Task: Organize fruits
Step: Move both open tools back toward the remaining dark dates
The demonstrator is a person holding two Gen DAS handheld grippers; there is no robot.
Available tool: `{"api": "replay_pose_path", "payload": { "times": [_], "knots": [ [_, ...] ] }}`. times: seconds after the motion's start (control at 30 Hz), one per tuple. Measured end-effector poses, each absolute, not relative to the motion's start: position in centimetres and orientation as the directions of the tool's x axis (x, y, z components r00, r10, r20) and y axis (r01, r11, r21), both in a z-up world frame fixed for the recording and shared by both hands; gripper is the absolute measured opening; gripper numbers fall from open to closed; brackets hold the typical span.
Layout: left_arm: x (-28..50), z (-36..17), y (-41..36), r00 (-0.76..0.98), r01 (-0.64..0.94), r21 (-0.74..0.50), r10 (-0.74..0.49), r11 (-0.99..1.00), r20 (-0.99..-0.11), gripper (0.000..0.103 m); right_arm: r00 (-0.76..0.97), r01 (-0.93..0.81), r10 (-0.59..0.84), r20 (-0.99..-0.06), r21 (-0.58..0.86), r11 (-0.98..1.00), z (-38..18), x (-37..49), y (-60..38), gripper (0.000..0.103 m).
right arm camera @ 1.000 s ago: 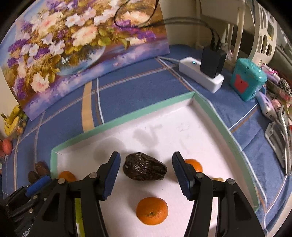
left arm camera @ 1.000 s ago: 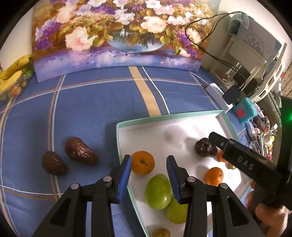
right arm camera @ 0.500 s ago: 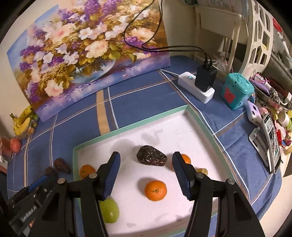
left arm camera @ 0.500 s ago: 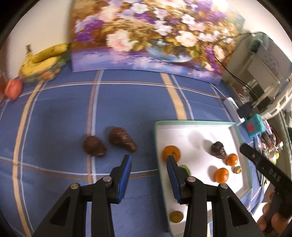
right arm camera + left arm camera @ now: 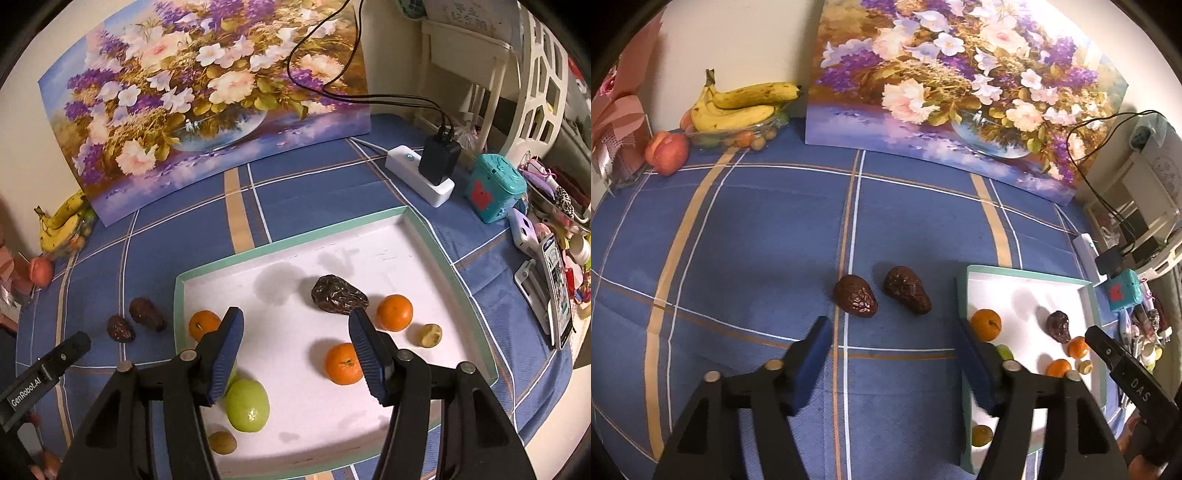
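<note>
Dates [image 5: 881, 295] perhaps angled toward tray [image 5: 1027, 275]

In the left wrist view the left hand-held gripper [image 5: 897, 363] hides most of a green fruit [image 5: 1005, 351] on the tray [image 5: 1027, 275], while the small fruits in the glass dish [image 5: 738, 138] under the bananas [image 5: 742, 105] are too small to identify.

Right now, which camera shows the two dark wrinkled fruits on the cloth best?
The left wrist view: the two dark wrinkled fruits lie central, just ahead of its opening, empty jaws. The right wrist view shows them small at its left edge.
</note>
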State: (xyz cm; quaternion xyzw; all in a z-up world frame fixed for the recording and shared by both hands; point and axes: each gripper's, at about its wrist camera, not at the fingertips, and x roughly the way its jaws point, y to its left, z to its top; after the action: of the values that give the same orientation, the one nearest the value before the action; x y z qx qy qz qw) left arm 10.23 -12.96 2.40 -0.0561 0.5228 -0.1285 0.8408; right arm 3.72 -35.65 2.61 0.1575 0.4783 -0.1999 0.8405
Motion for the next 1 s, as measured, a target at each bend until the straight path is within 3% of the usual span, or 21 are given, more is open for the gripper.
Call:
{"api": "replay_pose_path", "payload": {
  "times": [0.13, 0.2, 0.33, 0.4, 0.83, 1.0],
  "knots": [
    [10.3, 2.1, -12.9, 0.427, 0.143, -0.205, -0.247, 0.968, -0.870, 0.096, 0.453, 0.483, -0.176, -0.874, 0.074, 0.872, 2.1, 3.9, -35.6, 0.077],
    [10.3, 2.0, -12.8, 0.433, 0.135, -0.197, -0.237, 0.971, -0.869, 0.097, 0.448, 0.486, -0.182, -0.875, 0.068, 0.871, 1.9, 3.9, -35.6, 0.083],
    [10.5, 1.9, -12.2, 0.443, 0.116, -0.195, -0.226, 0.974, -0.868, 0.103, 0.450, 0.490, -0.183, -0.874, 0.070, 0.869, 1.6, 3.9, -35.7, 0.086],
    [10.7, 1.8, -11.8, 0.447, 0.101, -0.193, -0.218, 0.976, -0.868, 0.103, 0.453, 0.494, -0.180, -0.873, 0.078, 0.866, 1.5, 3.9, -35.8, 0.094],
    [11.8, 1.5, -8.2, 0.492, -0.019, -0.207, -0.171, 0.978, -0.854, 0.103, 0.556, 0.424, -0.133, -0.820, 0.143, 0.894, 1.5, 4.8, -34.4, 0.094],
    [12.2, 1.1, -7.5, 0.495, -0.037, -0.223, -0.176, 0.974, -0.851, 0.103, 0.565, 0.363, -0.130, -0.815, 0.105, 0.926, 0.6, 5.4, -32.8, 0.094]
  ]
}}
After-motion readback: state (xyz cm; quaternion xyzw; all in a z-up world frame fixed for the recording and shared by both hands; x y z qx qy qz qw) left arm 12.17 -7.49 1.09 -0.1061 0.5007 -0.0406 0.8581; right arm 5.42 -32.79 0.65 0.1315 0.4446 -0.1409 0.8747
